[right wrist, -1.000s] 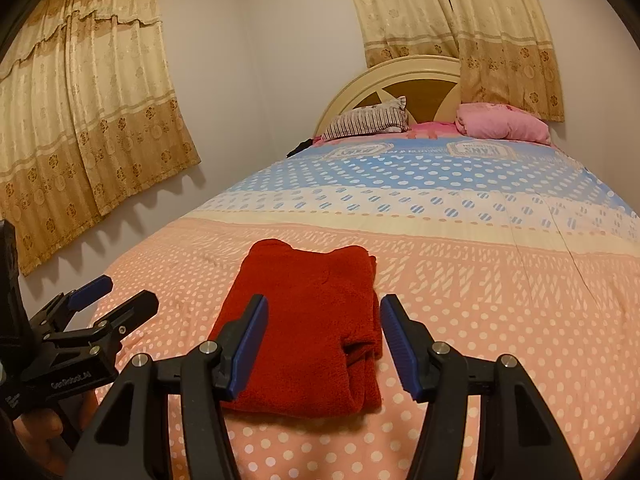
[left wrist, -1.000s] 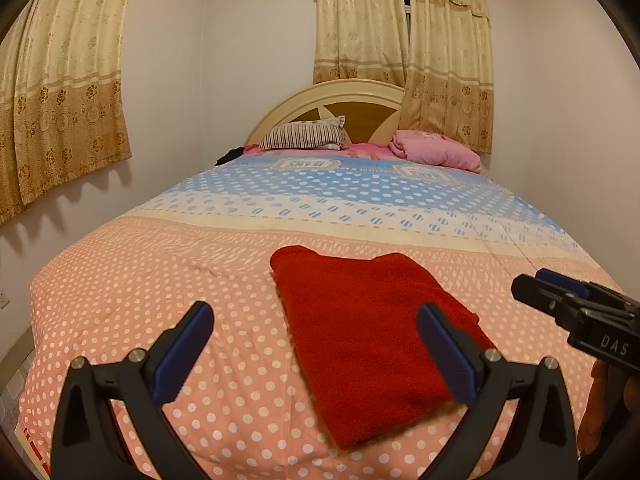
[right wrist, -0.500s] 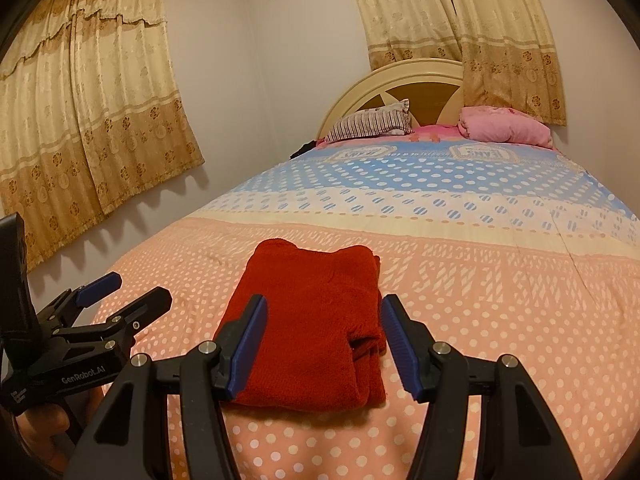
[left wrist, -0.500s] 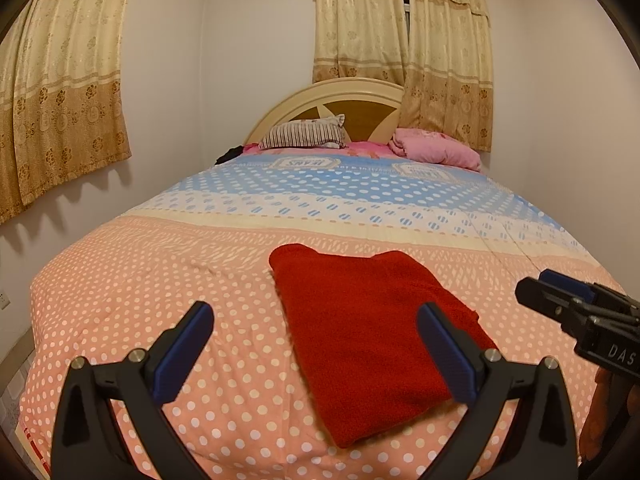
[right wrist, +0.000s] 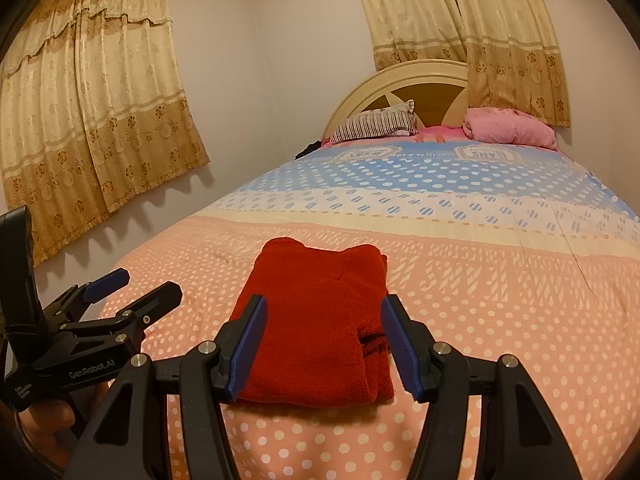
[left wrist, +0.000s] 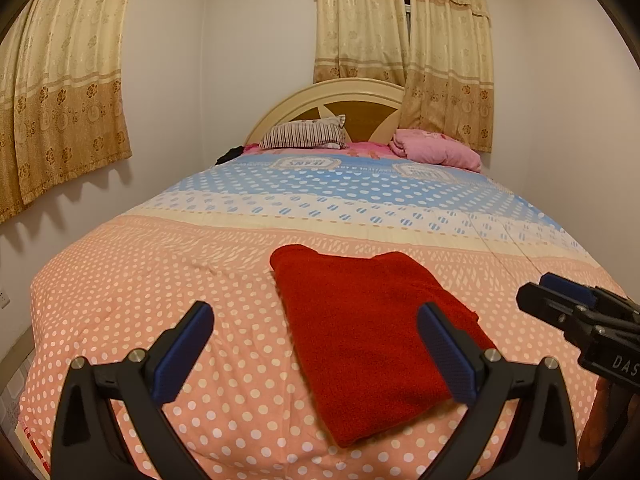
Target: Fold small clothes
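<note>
The left gripper (left wrist: 316,344), a black two-finger tong with blue ribbed pads, is standing wide apart and holding nothing. The right gripper (right wrist: 322,344), of the same make, is standing about half apart, its pads also gripping nothing.

The red folded fleece garment (left wrist: 372,336) is lying flat on the near, pink part of the polka-dot bedspread (left wrist: 160,280). In the left wrist view it is sitting toward the right finger, whose pad is overlapping its right edge in the picture, while the left finger is hanging over bare bedspread well apart from the cloth. In the right wrist view the garment (right wrist: 316,320) is lying beyond and between the two fingers, both pads overlapping its near corners; whether they are touching the cloth cannot be told.

The right wrist view is showing the garment's right side, where layered folded edges are stacking up, something the left view is not showing. It is also showing the left gripper (right wrist: 134,290) from outside at lower left, with a hand (right wrist: 48,416) beneath it. The left view is catching the right gripper (left wrist: 552,296) only at the far right edge, cut off by the frame.

Farther back, a striped pillow (left wrist: 302,138) and a pink bundled blanket (left wrist: 436,150) are lying against the cream arched headboard (left wrist: 332,94), with beige patterned curtains (left wrist: 60,80) hanging on the walls. A dark item beside the striped pillow is too small to make out.
</note>
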`<move>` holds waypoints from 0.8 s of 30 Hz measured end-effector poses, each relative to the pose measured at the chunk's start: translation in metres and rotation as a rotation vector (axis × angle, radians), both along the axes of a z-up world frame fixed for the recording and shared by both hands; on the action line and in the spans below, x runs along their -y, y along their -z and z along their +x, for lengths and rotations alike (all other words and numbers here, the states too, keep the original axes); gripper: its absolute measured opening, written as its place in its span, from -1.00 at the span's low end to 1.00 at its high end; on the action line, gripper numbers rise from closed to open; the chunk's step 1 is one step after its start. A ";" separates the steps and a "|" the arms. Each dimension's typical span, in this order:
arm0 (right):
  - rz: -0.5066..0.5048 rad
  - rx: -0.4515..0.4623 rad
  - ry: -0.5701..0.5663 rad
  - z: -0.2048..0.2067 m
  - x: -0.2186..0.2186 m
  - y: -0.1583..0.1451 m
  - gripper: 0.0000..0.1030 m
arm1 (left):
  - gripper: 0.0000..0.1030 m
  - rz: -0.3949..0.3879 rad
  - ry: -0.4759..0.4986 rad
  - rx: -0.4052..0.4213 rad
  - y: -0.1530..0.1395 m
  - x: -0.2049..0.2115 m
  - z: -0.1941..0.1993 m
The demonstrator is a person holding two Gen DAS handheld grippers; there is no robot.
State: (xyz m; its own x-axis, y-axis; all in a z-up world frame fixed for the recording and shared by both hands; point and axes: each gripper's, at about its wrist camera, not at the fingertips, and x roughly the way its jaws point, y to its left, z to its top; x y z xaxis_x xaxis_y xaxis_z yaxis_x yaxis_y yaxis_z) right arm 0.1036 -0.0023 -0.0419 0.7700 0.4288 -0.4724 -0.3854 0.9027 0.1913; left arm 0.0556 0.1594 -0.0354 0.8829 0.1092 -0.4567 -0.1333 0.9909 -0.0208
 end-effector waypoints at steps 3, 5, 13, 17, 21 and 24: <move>-0.001 0.003 -0.003 0.000 0.000 0.000 0.17 | 1.00 0.000 0.000 0.000 0.000 0.000 0.000; -0.001 0.001 -0.005 0.000 0.000 0.000 0.17 | 1.00 0.000 0.000 0.000 0.000 0.000 0.000; -0.002 -0.002 -0.005 -0.001 0.001 0.002 0.17 | 1.00 -0.002 -0.001 -0.005 0.001 0.000 0.000; -0.001 0.001 -0.003 -0.001 0.001 0.002 0.17 | 1.00 -0.005 -0.004 -0.006 0.000 -0.001 -0.001; 0.002 0.007 -0.002 -0.001 0.003 0.001 0.17 | 1.00 -0.006 0.000 -0.007 -0.001 -0.001 -0.001; 0.004 0.011 -0.001 -0.002 0.004 -0.001 0.17 | 1.00 0.001 -0.013 0.010 -0.005 0.000 -0.004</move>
